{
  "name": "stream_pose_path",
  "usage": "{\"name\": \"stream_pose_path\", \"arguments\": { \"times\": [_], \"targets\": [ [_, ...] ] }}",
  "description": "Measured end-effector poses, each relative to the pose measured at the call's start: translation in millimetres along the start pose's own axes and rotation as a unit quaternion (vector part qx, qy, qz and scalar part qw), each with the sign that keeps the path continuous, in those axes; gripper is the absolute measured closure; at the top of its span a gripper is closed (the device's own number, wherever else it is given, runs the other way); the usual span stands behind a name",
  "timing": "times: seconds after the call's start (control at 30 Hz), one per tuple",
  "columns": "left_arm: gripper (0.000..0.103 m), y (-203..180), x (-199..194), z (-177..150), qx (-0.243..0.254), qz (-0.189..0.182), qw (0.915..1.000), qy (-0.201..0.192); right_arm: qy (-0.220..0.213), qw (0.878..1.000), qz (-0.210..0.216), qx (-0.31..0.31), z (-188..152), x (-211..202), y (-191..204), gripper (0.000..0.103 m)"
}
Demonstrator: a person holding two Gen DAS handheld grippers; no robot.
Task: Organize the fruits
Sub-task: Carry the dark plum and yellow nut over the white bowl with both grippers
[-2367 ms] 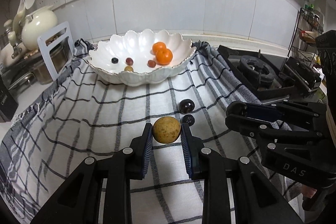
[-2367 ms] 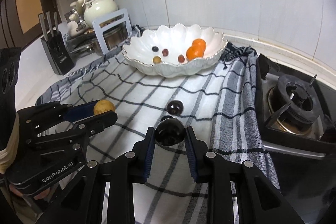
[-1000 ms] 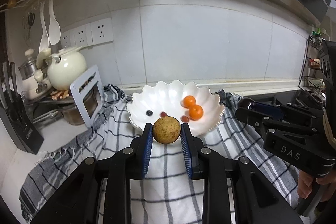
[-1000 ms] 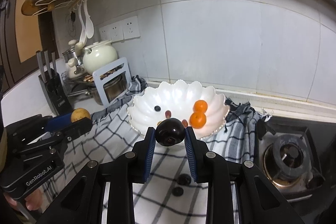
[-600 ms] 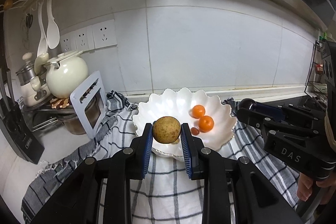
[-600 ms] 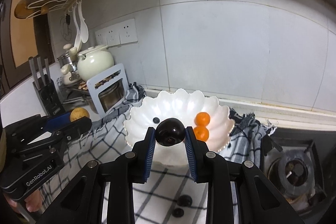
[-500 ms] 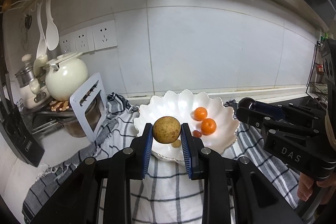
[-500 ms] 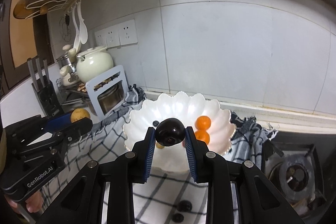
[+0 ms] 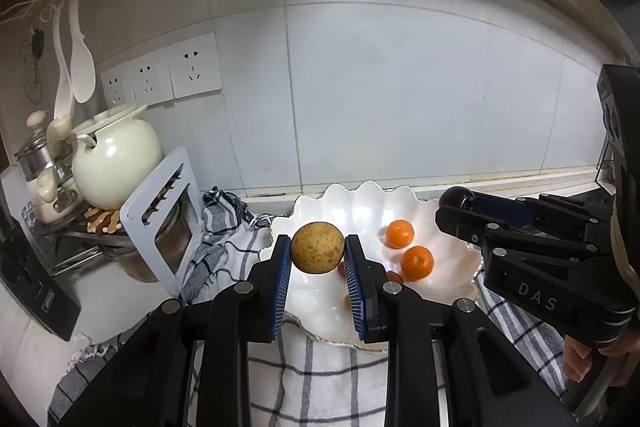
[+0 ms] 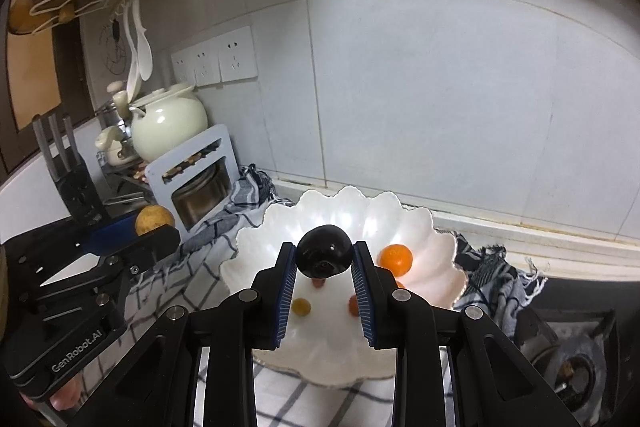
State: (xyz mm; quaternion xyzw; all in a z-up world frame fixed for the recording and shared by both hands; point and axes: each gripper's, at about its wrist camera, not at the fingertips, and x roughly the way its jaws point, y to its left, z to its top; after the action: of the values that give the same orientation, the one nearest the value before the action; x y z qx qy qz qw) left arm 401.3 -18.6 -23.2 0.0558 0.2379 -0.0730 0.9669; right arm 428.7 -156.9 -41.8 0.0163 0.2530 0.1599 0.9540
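My left gripper (image 9: 317,253) is shut on a round tan-brown fruit (image 9: 317,247), held in the air over the near left rim of the white scalloped bowl (image 9: 360,203). My right gripper (image 10: 324,259) is shut on a dark, glossy plum (image 10: 324,255), held above the same bowl (image 10: 416,227). Two oranges (image 9: 417,262) lie in the bowl with a few small red and yellow fruits (image 10: 301,306). In the left wrist view the right gripper (image 9: 456,201) enters from the right with the plum at its tip. The left gripper (image 10: 154,223) shows at the left of the right wrist view.
The bowl stands on a checked cloth (image 9: 312,379) over the counter. A cream teapot (image 9: 116,157) and a white rack with a metal pot (image 9: 168,223) stand at the left. A knife block (image 10: 76,187) is further left. The gas hob (image 10: 576,359) lies to the right. The tiled wall is close behind.
Both grippers have moved forward towards the wall with their fruits still held, so the bowl now sits nearer and directly under the fingertips. The loose dark fruits on the cloth have dropped out of view.
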Motion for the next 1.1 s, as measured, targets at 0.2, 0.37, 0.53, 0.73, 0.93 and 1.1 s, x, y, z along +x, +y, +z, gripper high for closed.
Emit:
{"name": "stream_pose_path", "arguments": {
  "times": [0.2, 0.37, 0.53, 0.73, 0.93, 1.1],
  "targets": [
    [0.076, 1.7, 20.5, 3.3, 0.003, 0.002, 0.9999, 0.014, 0.022, 1.0, -0.004, -0.002, 8.6, 28.0, -7.6, 0.073],
    [0.076, 3.4, 41.6, 4.8, -0.001, -0.001, 0.9994, 0.034, 0.044, 0.999, -0.006, -0.009, 12.9, 50.3, -11.7, 0.073],
    [0.076, 8.2, 67.4, 5.1, -0.012, -0.019, 0.9977, 0.063, 0.068, 0.998, -0.007, -0.015, 15.8, 72.1, -15.6, 0.073],
    [0.076, 11.1, 98.4, 4.8, -0.017, -0.024, 0.9954, 0.092, 0.108, 0.994, -0.004, -0.016, 14.4, 100.6, -22.0, 0.073],
    [0.076, 13.4, 129.4, 0.4, -0.023, -0.029, 0.9914, 0.126, 0.135, 0.99, -0.012, -0.026, 8.7, 120.9, -23.3, 0.073],
    [0.076, 15.5, 151.2, -3.6, -0.031, -0.038, 0.9867, 0.155, 0.158, 0.987, -0.012, -0.025, 4.8, 135.2, -24.7, 0.073]
  ]
}}
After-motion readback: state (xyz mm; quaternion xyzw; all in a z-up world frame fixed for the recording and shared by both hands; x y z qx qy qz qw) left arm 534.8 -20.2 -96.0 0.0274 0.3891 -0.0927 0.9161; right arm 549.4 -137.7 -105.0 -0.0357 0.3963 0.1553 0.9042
